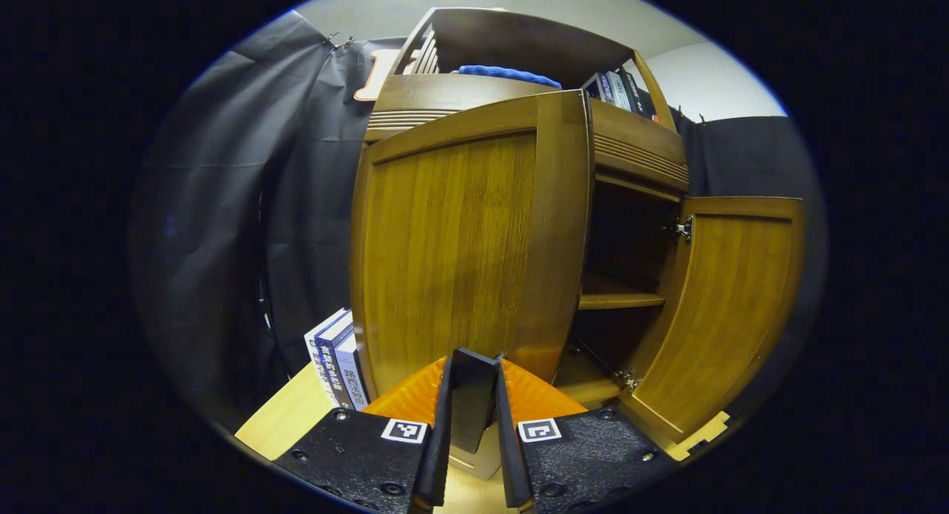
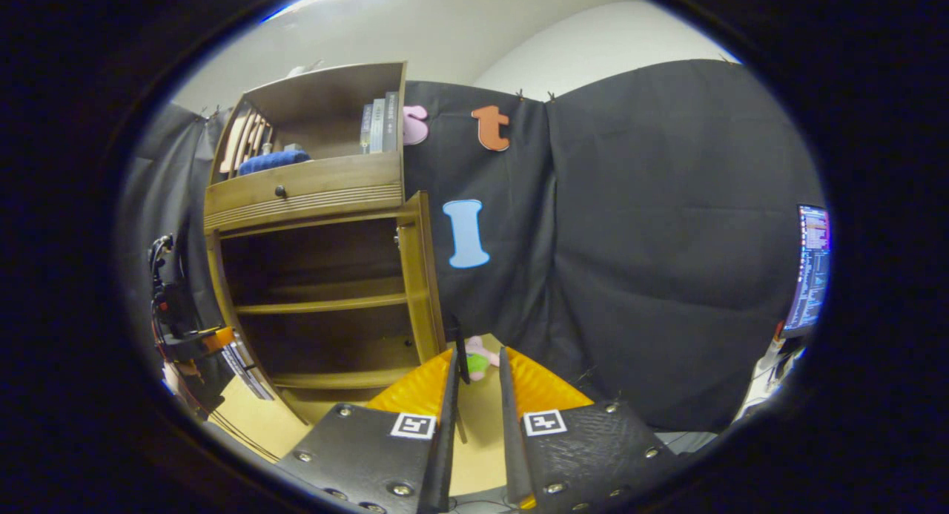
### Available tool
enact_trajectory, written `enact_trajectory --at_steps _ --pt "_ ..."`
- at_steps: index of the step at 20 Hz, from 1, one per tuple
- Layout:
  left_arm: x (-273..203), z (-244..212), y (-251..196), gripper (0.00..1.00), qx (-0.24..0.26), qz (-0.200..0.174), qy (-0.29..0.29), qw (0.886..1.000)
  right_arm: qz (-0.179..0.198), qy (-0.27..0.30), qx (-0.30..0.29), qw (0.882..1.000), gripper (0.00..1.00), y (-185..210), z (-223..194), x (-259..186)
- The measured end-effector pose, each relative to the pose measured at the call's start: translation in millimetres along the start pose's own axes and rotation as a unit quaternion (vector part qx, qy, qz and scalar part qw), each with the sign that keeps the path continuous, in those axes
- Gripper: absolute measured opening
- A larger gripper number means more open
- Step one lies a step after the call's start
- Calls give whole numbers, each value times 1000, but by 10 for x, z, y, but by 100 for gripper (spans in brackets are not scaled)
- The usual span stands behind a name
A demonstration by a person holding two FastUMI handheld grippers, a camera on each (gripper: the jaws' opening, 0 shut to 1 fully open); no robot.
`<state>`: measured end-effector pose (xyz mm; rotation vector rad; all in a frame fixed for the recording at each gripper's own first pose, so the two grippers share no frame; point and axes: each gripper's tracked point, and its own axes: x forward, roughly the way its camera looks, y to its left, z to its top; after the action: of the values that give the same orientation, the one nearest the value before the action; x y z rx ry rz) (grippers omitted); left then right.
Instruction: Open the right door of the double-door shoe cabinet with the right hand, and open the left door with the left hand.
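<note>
The shoe cabinet [image 1: 630, 158] serves as the landmark. In the left gripper view the left door [image 1: 467, 239] stands swung out from the cabinet front, its face turned toward the camera, and the left gripper [image 1: 474, 403] sits level at the door's lower edge. Its two fingers are drawn close together around a dark upright piece at the bottom of that door; whether both fingers actually press on it I cannot tell. To the right of this door the cabinet's interior is exposed, with a shelf [image 1: 619, 300] inside, and the right door [image 1: 723, 306] hangs wide open on its hinges at the cabinet's right side. Books [image 1: 337, 358] stand on the table [image 1: 285, 417] just left of the left door.

In the right gripper view the right gripper [image 2: 478, 395] is held back from the cabinet [image 2: 311, 277], off its right front, pointing forward and roughly level. Its fingers are slightly apart with nothing between them. The right door [image 2: 424, 277] shows edge-on beside the open interior. The other gripper, held by a hand, shows at the cabinet's left side [image 2: 178, 328]. A small plush toy [image 2: 478, 360] lies on the table beyond the fingertips, right of the cabinet's base.
</note>
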<state>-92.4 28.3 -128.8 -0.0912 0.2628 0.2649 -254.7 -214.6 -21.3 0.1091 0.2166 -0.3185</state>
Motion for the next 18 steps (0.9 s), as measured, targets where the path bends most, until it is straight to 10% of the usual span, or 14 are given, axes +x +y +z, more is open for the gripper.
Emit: enact_trajectory --at_steps 18 --pt "-596 84 747 13 22 78 -11 997 99 9 -12 995 29 618 -29 66"
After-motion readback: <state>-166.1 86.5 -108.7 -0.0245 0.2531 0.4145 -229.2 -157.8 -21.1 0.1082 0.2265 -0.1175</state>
